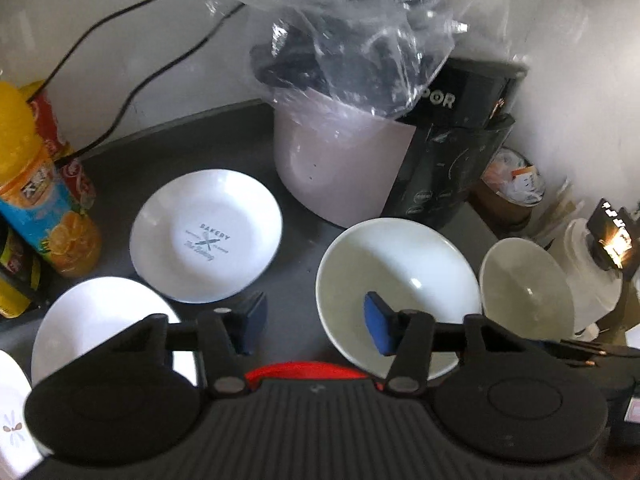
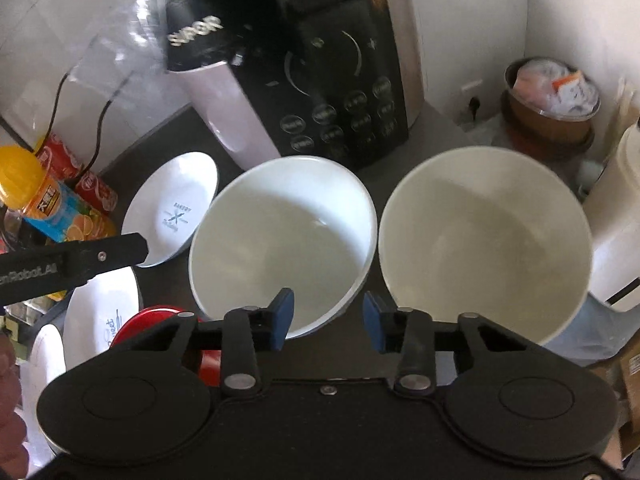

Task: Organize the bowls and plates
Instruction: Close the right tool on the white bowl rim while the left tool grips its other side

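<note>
Two white bowls stand side by side on a dark counter: the left bowl (image 1: 398, 280) (image 2: 284, 248) and the right bowl (image 1: 524, 284) (image 2: 484, 240). A white "Bakery" plate (image 1: 206, 236) (image 2: 176, 208) lies to their left. A plain white plate (image 1: 100, 320) (image 2: 100, 320) lies nearer, and a third plate (image 1: 12, 412) shows at the left edge. My left gripper (image 1: 316, 324) is open and empty, its right finger over the left bowl's near rim. My right gripper (image 2: 328, 320) is open and empty, above the gap between the two bowls.
A black pressure cooker (image 2: 340, 72) and a white container under a clear plastic bag (image 1: 344, 160) stand behind the dishes. An orange juice bottle (image 1: 36, 192) and red cans (image 2: 80, 172) stand at left. A covered brown bowl (image 2: 552, 100) and a white appliance (image 2: 616, 216) stand at right.
</note>
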The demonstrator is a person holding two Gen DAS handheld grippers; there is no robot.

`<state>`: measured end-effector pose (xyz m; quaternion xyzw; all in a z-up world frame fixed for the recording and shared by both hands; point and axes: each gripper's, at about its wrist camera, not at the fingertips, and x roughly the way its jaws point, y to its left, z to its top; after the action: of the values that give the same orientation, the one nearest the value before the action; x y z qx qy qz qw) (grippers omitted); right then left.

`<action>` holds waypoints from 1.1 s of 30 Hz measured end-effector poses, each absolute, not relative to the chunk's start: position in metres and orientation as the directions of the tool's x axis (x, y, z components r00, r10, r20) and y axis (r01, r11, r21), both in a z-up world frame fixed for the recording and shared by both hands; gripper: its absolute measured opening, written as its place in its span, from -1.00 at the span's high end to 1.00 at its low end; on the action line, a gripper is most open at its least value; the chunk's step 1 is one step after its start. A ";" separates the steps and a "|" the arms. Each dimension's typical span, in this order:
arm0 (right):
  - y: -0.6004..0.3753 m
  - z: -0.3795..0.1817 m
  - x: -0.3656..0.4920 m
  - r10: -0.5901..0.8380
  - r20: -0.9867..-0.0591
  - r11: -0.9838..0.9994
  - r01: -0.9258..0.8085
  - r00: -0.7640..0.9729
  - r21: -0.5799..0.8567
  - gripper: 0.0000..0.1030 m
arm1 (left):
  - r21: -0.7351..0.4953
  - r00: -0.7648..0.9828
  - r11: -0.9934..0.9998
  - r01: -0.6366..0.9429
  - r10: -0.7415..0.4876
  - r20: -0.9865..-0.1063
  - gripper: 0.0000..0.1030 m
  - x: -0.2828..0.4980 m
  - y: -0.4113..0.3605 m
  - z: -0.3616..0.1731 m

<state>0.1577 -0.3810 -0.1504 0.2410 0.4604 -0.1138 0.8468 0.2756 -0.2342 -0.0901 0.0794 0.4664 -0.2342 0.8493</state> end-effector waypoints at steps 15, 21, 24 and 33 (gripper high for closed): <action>-0.399 -0.178 0.175 0.158 -0.853 0.842 0.384 0.497 0.380 0.45 | -0.048 0.391 0.914 0.403 -0.219 -0.894 0.28 0.308 -0.269 -0.142; -0.396 -0.179 0.181 0.144 -0.855 0.855 0.372 0.498 0.360 0.47 | -0.039 0.362 0.924 0.381 -0.188 -0.913 0.45 0.319 -0.272 -0.155; -0.393 -0.179 0.183 0.125 -0.862 0.862 0.376 0.492 0.340 0.48 | -0.045 0.354 0.930 0.366 -0.184 -0.917 0.65 0.322 -0.273 -0.160; -0.398 -0.172 0.177 0.115 -0.847 0.844 0.399 0.520 0.360 0.57 | -0.090 0.385 0.934 0.346 -0.229 -0.894 0.92 0.318 -0.268 -0.147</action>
<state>0.1767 -0.3975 -0.1723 0.2663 0.4826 -0.0854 0.8300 0.3177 -0.2678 -0.1472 0.0555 0.5269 -0.1730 0.8303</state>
